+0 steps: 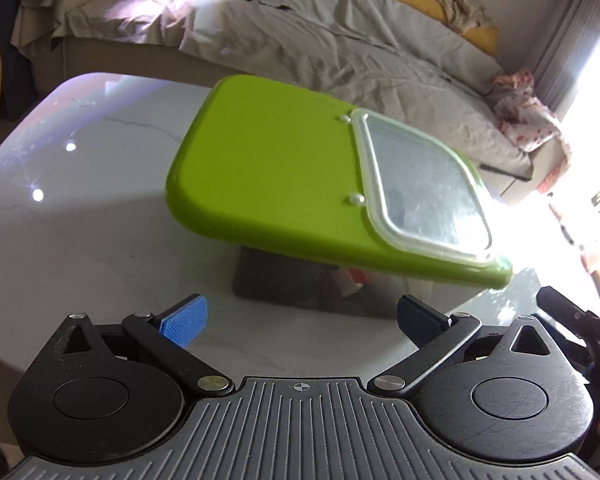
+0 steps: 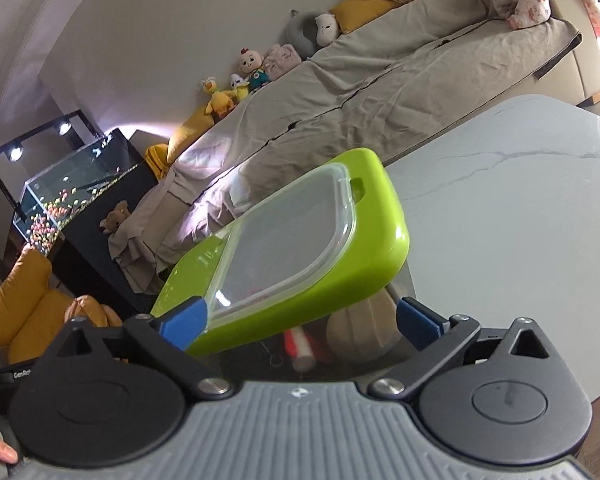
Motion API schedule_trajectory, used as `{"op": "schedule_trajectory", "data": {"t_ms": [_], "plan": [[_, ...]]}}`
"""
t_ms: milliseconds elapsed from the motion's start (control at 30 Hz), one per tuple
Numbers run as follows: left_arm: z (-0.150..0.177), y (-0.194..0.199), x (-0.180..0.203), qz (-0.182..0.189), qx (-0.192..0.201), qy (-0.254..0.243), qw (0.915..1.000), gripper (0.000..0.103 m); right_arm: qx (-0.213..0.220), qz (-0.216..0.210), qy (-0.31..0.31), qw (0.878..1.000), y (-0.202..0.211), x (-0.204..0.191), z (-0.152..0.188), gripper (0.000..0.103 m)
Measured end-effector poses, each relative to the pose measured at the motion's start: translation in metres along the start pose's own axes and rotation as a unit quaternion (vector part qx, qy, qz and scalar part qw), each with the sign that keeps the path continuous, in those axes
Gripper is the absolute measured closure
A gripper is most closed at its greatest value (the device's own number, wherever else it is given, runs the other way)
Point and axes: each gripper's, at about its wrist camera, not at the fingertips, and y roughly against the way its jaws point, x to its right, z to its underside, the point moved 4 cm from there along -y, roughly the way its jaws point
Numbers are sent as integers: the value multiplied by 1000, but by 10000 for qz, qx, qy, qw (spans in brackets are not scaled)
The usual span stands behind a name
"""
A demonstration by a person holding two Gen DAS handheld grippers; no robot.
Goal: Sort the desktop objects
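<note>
Both tongs [image 1: 300, 316] [image 2: 298, 320] wide open, empty

The right claw [image 2: 298, 322], its blue pads spread wide and gripping nothing, faces a green lid [image 2: 300, 256] with a clear plastic window [image 2: 288, 240], which lies tilted over a box near the edge of a pale marble tabletop [image 2: 512, 216]. The left pad overlaps the lid's near edge. A tan ball [image 2: 360, 336] and a red-and-white object [image 2: 300, 348] show beneath. Beyond, stuffed toys [image 2: 240, 76] line a bed [image 2: 380, 92]; a fish tank [image 2: 60, 196] stands at far left.
</note>
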Motion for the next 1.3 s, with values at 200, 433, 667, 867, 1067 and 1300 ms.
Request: {"op": "schedule_trajectory", "data": {"t_ms": [200,433,667,867,1067,1300], "plan": [[10,14,19,-136,154,-242,9995,0,-592,1085,869,9885,5,-44,14,0],[8,32,29,-228,492,-184,9984,0,-327,1342,1334,9814,29,-102,13,0],[18,31,33,-72,576,-278,9979,0,-289,1628,1721,9711,25,-123,13,0],[27,29,28,-150,454,-82,9988,0,-613,1581,1417,9753,14,-110,22,0],[21,40,36,-805,765,-510,9925,0,-631,1870,1542,9681,11,-108,22,0],[21,35,30,-463,569,-286,9969,0,-627,2020,1436,9668,11,-98,18,0]]}}
